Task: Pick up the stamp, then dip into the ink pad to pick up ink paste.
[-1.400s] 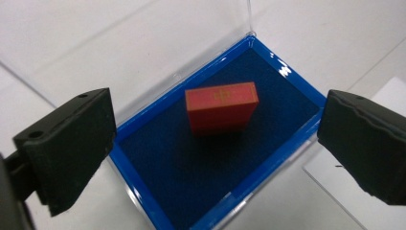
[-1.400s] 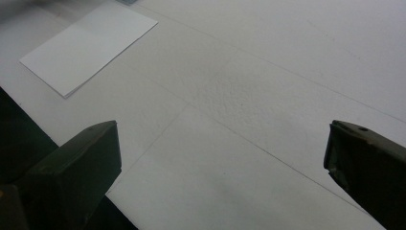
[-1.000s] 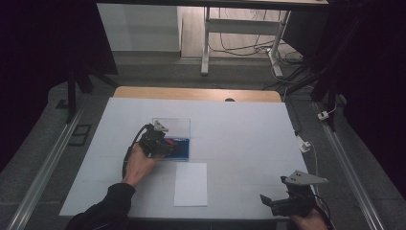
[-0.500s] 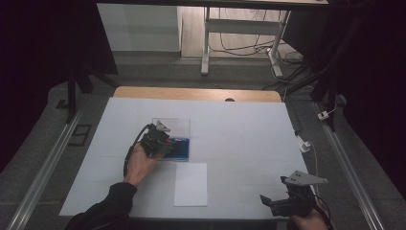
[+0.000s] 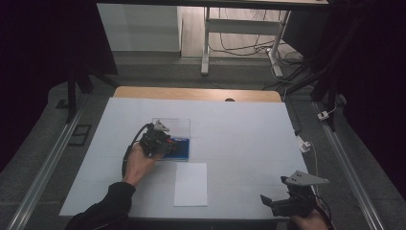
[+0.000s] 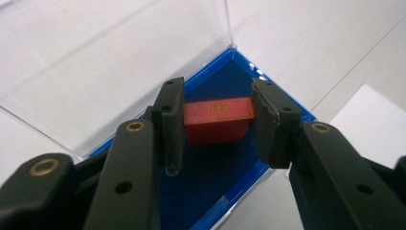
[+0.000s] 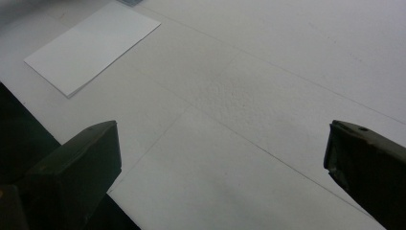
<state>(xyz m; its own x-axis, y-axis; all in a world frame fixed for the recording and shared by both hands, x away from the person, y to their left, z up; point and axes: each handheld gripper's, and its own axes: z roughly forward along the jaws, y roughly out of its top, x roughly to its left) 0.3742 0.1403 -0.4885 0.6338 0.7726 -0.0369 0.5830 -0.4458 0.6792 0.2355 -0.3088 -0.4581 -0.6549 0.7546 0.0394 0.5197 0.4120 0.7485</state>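
Left gripper (image 6: 218,127) jaws just closed, now pinching red block (image 6: 218,120) between pads, block inside blue-lined case (image 6: 225,191). Grasp done; lifting out remains. Right gripper (image 7: 222,158) spread wide, idle.

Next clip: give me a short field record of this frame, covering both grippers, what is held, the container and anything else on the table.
left gripper: shut on the red block, fingers pressing its two ends
red block: gold mark on top, inside the blue case
blue case: dark blue lining, clear lid open and standing behind it
right gripper: open, nothing between its fingers, above the table surface near the front edge
white sheet: flat on the table, just in front of the case
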